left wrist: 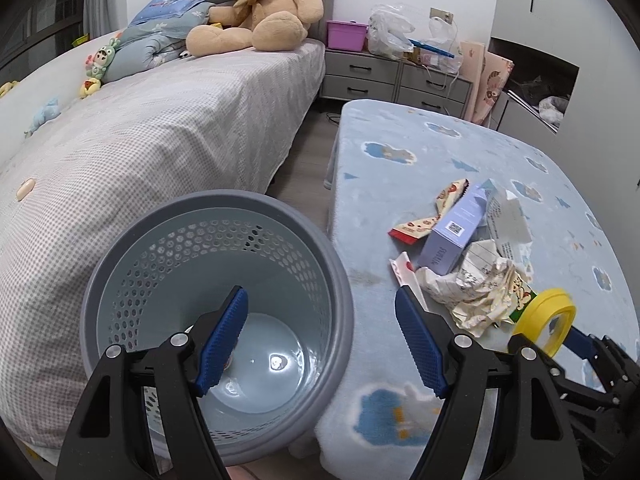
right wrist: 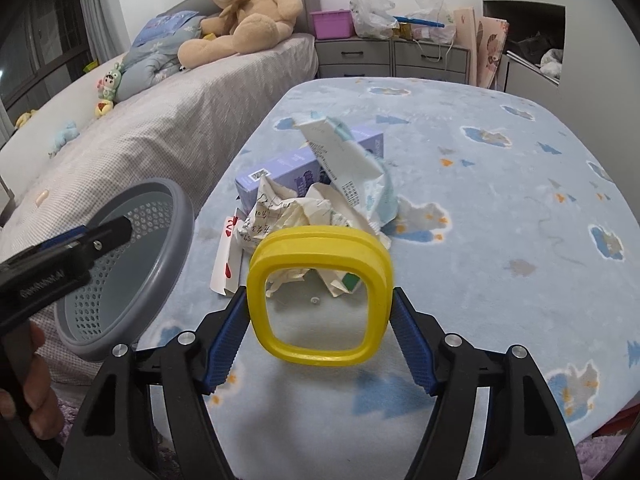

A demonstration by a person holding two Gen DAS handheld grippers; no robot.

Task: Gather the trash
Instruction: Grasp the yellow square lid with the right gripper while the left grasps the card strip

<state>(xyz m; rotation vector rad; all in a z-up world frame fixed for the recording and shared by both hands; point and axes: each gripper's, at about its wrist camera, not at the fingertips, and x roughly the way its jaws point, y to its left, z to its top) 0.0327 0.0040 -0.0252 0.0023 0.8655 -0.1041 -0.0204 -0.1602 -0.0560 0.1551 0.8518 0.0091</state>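
My left gripper [left wrist: 322,320] straddles the right rim of a grey perforated trash bin [left wrist: 216,276]; one finger is inside the bin, the other outside it, and whether they clamp the rim I cannot tell. The bin is tilted beside the table edge and also shows in the right wrist view [right wrist: 132,264]. My right gripper [right wrist: 320,316] is shut on a yellow square ring [right wrist: 320,296], held low over the table just behind a trash pile: crumpled paper [right wrist: 288,212], a purple box [right wrist: 280,176], a white-blue packet [right wrist: 352,172], and a red-white wrapper [right wrist: 228,264].
The trash lies on a low table with a light blue cloud-print cover [right wrist: 500,208]. A bed [left wrist: 140,128] with a teddy bear [left wrist: 256,12] is to the left. Grey drawers [left wrist: 396,76] with bags and a purple box stand at the back.
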